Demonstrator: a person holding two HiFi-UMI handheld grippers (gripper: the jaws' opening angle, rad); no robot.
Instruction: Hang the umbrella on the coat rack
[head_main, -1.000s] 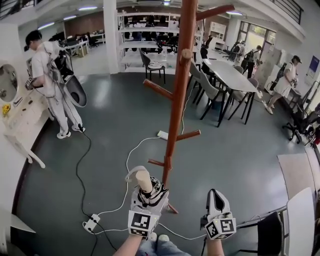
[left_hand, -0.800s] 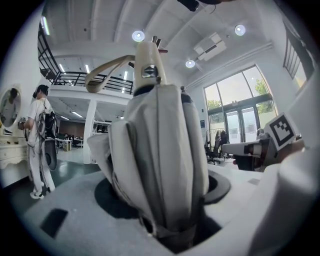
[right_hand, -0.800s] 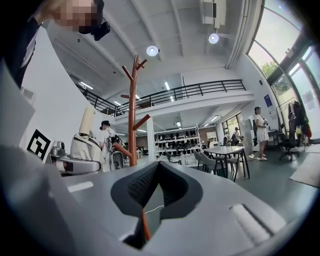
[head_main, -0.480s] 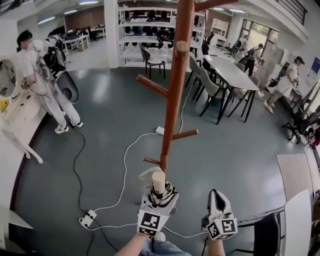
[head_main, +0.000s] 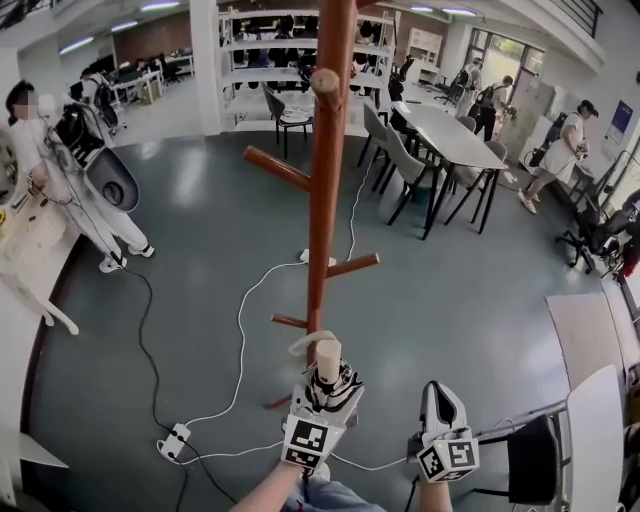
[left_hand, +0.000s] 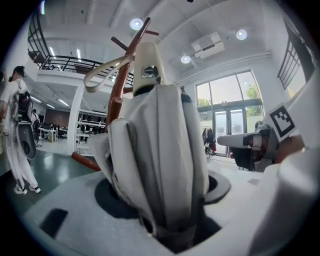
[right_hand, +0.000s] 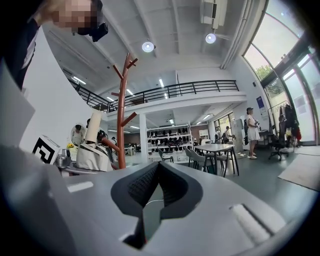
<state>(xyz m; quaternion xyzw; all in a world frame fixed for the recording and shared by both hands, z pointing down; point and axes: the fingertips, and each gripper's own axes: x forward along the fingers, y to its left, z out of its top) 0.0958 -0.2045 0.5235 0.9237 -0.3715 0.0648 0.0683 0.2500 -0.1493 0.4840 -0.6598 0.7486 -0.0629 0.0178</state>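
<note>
The brown wooden coat rack (head_main: 322, 200) stands straight ahead of me, with pegs sticking out at several heights and a low peg (head_main: 290, 321) just above my left hand. My left gripper (head_main: 328, 388) is shut on a folded white and grey umbrella (head_main: 330, 378), held upright close in front of the pole's lower part. Its cream handle (head_main: 328, 357) points up, with a strap loop (head_main: 306, 344) beside it. In the left gripper view the umbrella (left_hand: 160, 150) fills the middle and the rack (left_hand: 119, 95) rises behind it. My right gripper (head_main: 438, 394) is shut with nothing in it, to the right; its pads (right_hand: 145, 182) meet.
A white cable and power strip (head_main: 177, 440) lie on the grey floor left of the rack's foot. A person (head_main: 70, 170) stands by a white desk (head_main: 30, 255) at far left. A long table with chairs (head_main: 445, 140) is at back right, and a chair (head_main: 545, 465) is close on my right.
My left gripper has carried the umbrella right and closer to the rack's pole, and slightly lower. The right gripper has shifted a little. The rack now appears further left in the head view.
</note>
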